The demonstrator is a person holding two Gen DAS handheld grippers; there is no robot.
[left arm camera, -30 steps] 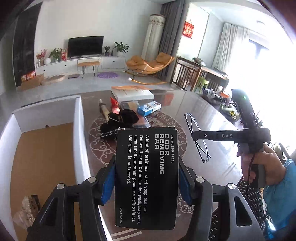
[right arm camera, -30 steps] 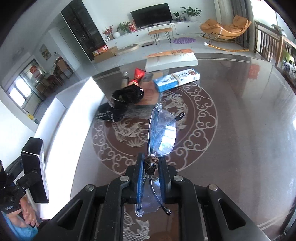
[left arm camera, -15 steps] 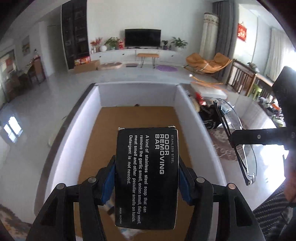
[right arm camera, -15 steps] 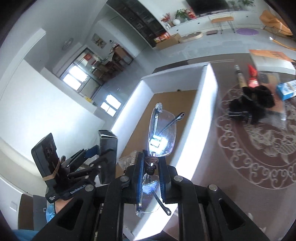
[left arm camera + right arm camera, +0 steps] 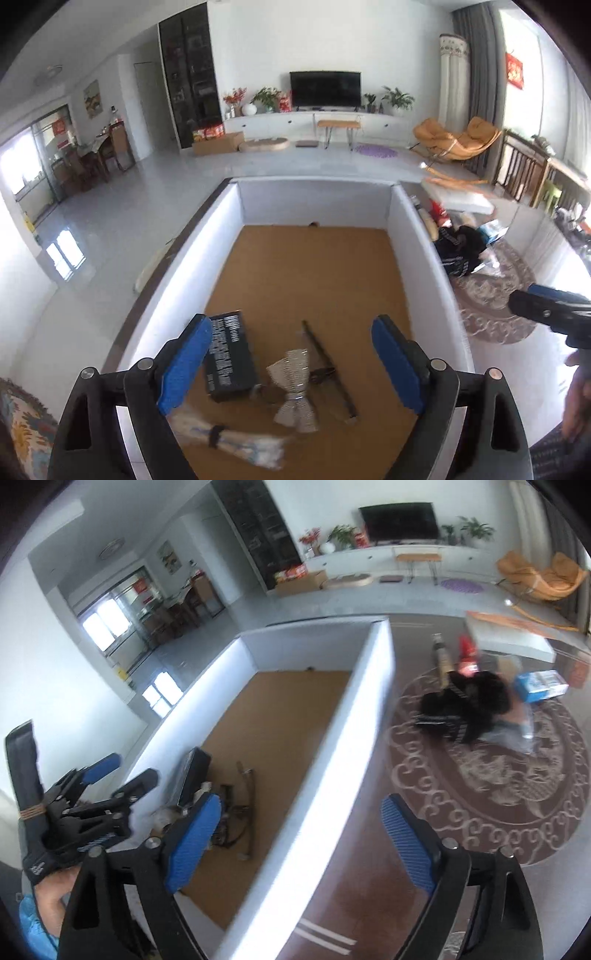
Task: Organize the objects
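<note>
What remains to be put away lies on the dark brown desk (image 5: 369, 904) with its pale swirl medallion, to the right of the white-walled box with a brown cardboard floor (image 5: 354, 723), and the right tool (image 5: 301, 843) is the nearer one: its blue-padded jaws are opening wide with nothing between them, straddling the box's right wall, so the heap sits ahead and to the right of it. The left tool (image 5: 291, 365) hangs over the near end of the box, jaws likewise opening and empty. Just below it lie the things already stored: one black rectangular carton with white lettering (image 5: 227, 356), its long axis running away from the camera; one pair of thin dark-framed glasses (image 5: 327, 369) angled beside it; one striped grey-and-white ribbon bow (image 5: 293, 384); and one blurred pale bundle with a dark band (image 5: 225, 441) (what it is I cannot tell). On the desk I count one black fuzzy garment with white-striped trim (image 5: 465, 709), one blue-and-white carton (image 5: 541, 690), one red packet (image 5: 468, 657), one slim tan tube-like thing (image 5: 441, 661) lying lengthwise away from the viewer, one clear plastic wrapper (image 5: 517, 734), and one flat white box with an orange top (image 5: 513, 635) farthest back.
</note>
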